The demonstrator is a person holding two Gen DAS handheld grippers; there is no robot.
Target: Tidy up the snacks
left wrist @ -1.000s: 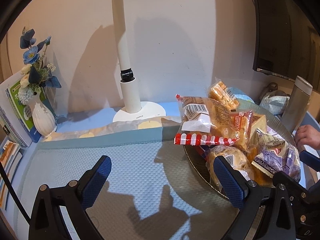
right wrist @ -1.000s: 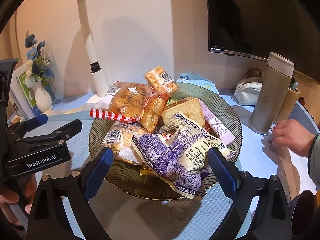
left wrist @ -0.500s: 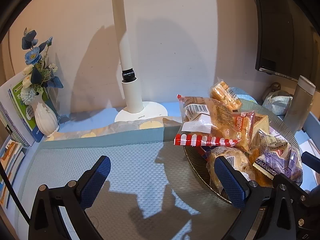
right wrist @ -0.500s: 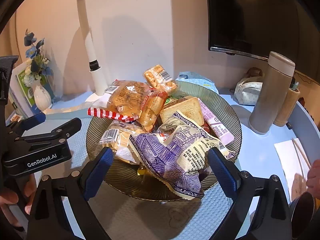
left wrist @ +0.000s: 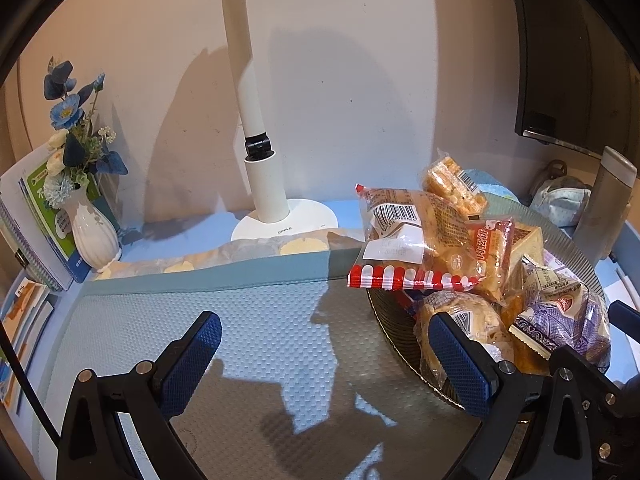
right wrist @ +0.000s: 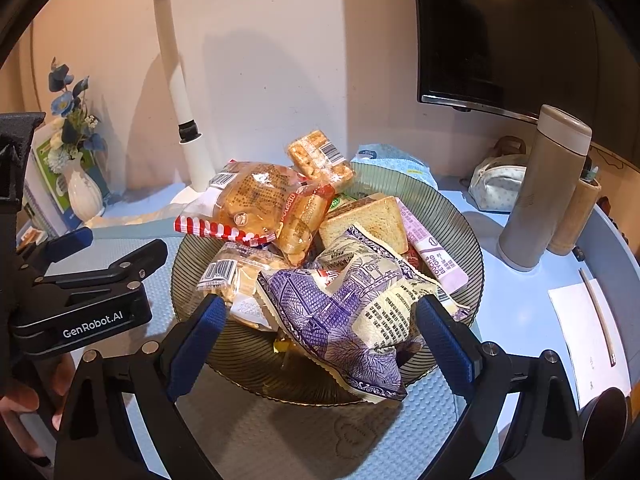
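The snacks sit heaped in a ribbed glass bowl (right wrist: pixel 460 232) on the blue mat, the purple packet (right wrist: pixel 344 312) at six o'clock in the pile, nearest the right gripper (right wrist: pixel 320 340). That gripper is spread wide and empty, framing the packet. The left gripper (left wrist: pixel 324 352) at nine o'clock is also spread and holds nothing. A clean pick would likely close on the packet's bulging middle, not its crimped edge.

Your ribbed glass bowl (right wrist: pixel 460 224) is heaped with wrapped snacks: a crumpled purple-and-cream bag (right wrist: pixel 352 312) in front, a red-striped bread pack (right wrist: pixel 244 212) overhanging the left rim, a bread slice (right wrist: pixel 368 220) behind
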